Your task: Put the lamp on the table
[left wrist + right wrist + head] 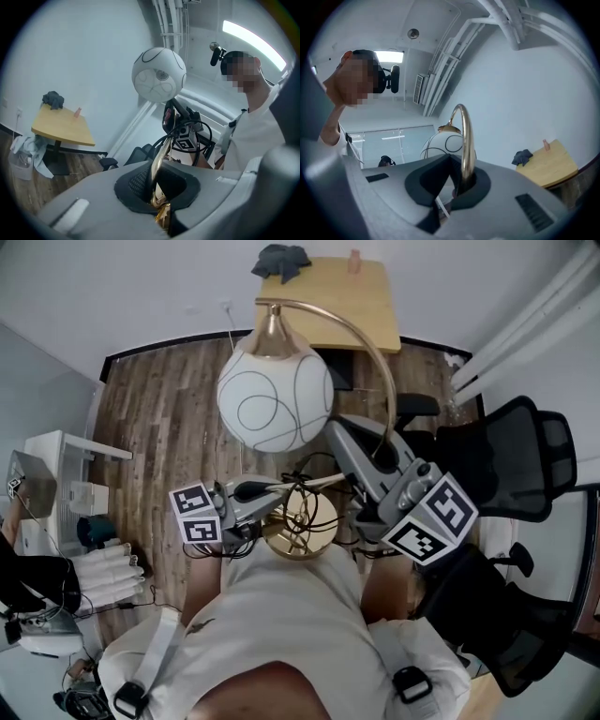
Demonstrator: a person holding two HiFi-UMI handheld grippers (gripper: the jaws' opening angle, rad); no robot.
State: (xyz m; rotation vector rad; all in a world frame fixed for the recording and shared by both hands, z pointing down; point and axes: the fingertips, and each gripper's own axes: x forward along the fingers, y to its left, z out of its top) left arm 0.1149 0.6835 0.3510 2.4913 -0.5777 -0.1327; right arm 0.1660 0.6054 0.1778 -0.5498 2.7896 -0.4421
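Note:
The lamp has a white globe shade (275,397) with thin dark loops, a curved gold stem (375,343) and a round gold base (300,526). I hold it in the air in front of my chest. My left gripper (267,495) is shut on the base's rim (158,185), seen edge-on between its jaws. My right gripper (367,451) is shut on the stem (467,140), which rises from its jaws and arcs over to the shade (443,145). The light wooden table (328,301) stands far ahead against the wall, also in the left gripper view (63,124) and the right gripper view (551,164).
A dark cloth (281,261) and a small pink bottle (353,259) lie on the table. Black office chairs (525,465) stand to the right, a white shelf unit (66,465) to the left. A black cable (187,129) loops around the lamp. Wooden floor (169,418) lies between.

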